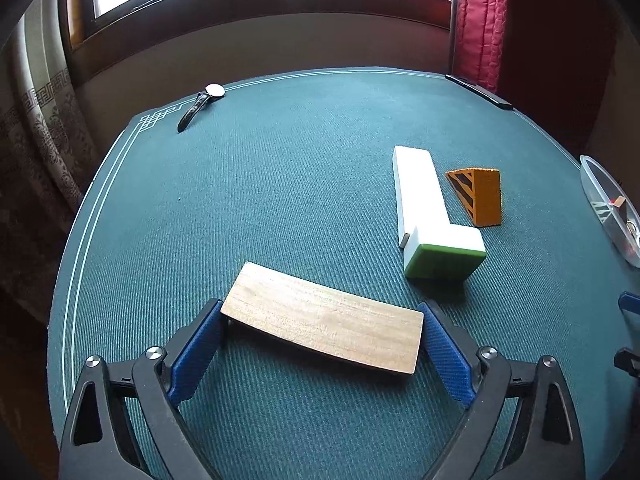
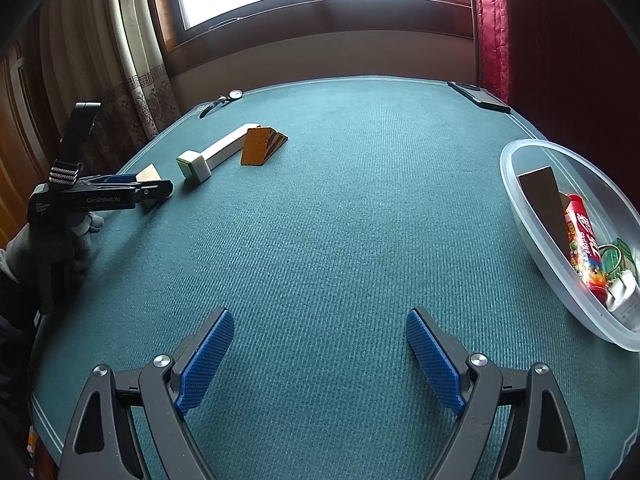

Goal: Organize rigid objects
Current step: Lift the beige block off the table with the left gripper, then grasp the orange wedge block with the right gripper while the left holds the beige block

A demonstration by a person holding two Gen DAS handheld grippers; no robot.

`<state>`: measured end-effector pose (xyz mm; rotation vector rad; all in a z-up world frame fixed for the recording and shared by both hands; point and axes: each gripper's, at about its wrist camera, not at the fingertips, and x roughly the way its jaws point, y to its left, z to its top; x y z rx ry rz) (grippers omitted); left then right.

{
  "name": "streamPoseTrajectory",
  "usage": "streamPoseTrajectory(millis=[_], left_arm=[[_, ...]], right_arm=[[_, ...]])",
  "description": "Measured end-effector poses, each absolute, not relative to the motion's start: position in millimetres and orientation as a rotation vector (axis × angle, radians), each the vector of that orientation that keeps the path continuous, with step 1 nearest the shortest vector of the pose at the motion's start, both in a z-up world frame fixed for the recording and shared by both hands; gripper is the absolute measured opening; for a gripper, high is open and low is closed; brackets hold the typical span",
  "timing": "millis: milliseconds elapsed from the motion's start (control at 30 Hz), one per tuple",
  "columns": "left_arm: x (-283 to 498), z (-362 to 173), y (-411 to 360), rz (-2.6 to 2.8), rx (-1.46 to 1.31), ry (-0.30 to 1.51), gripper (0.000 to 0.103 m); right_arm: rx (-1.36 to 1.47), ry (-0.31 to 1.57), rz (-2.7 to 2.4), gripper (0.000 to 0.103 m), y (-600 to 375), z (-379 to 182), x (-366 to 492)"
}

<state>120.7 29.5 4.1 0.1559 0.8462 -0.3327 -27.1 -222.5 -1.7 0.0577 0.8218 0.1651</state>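
Wooden block [image 1: 324, 320] lies on green table [image 1: 280, 184] between left gripper [image 1: 322, 334] pads, jaws wide; left pad at its end, right pad just beside, grip not clear. White block [image 1: 420, 192] & orange wedge [image 1: 480, 196] ahead-right. Right gripper [image 2: 320, 356] wide open, empty; plastic tub [image 2: 520, 216] to its right w/ items.

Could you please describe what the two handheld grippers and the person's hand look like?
Both the left gripper and the right gripper have black plastic frames, silver pivot bolts and textured blue pads. The left gripper's side carries white "GenRobot.AI" lettering. The hand wears a grey glove.
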Motion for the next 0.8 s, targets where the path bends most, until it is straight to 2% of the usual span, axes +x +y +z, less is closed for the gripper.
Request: streamPoseTrajectory(millis=[533, 667, 800], left_arm=[[68, 28, 33, -0.219, 0.032, 0.656, 0.095], [67, 29, 41, -0.196, -0.014, 0.650, 0.095], [67, 29, 48, -0.192, -0.054, 0.652, 0.095]], right_arm=[[0.049, 0.789, 0.167, 0.090, -187, 19, 46], [0.050, 0.795, 0.165, 0.078, -175, 22, 74], [0.024, 0.796, 0.158, 0.071, -159, 20, 98]])
